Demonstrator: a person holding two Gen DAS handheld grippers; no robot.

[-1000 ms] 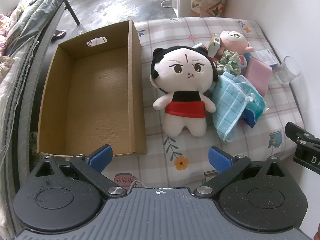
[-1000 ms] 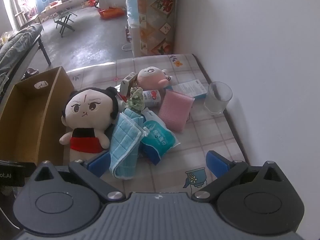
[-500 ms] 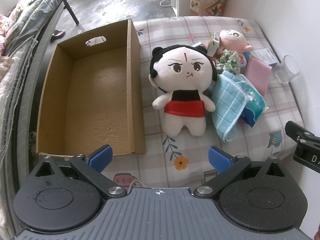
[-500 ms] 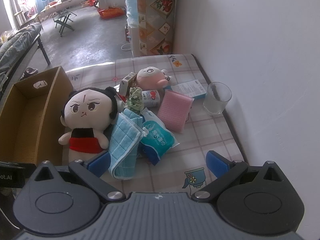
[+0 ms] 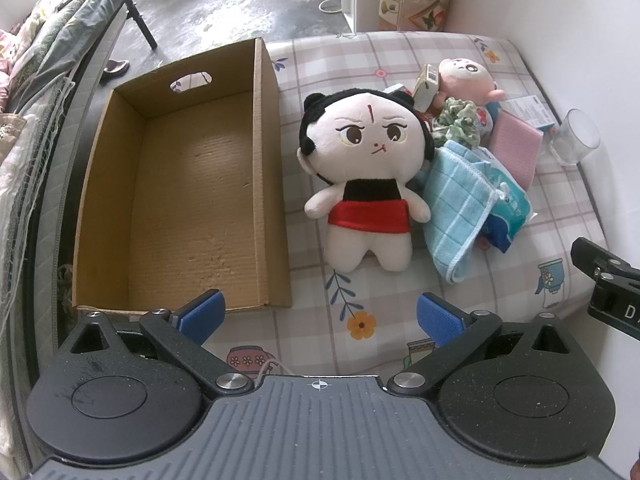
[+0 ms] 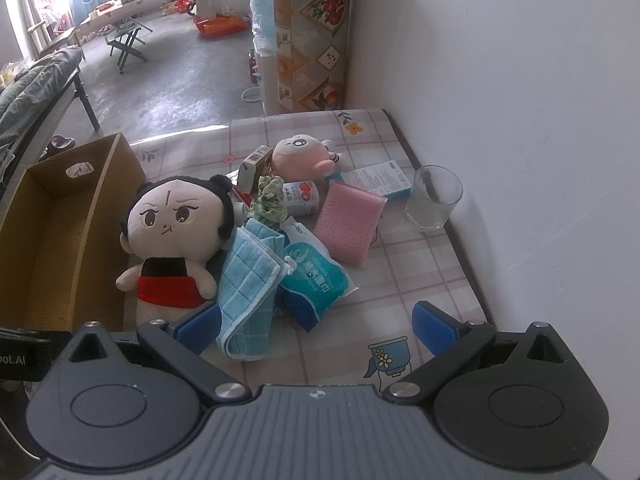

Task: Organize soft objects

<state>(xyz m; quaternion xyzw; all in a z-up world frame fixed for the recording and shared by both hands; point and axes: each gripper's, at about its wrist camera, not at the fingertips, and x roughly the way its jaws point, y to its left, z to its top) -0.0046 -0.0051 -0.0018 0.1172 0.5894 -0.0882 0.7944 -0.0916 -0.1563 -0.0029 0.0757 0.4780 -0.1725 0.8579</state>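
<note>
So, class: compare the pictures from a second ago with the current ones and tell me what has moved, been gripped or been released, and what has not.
Nothing on the bed was gripped or released. Both views creep slightly closer to the pile, so the left gripper and right gripper have eased forward a little, fingers open. The black-haired doll, blue towel, pink plush and cardboard box lie as they did.
</note>
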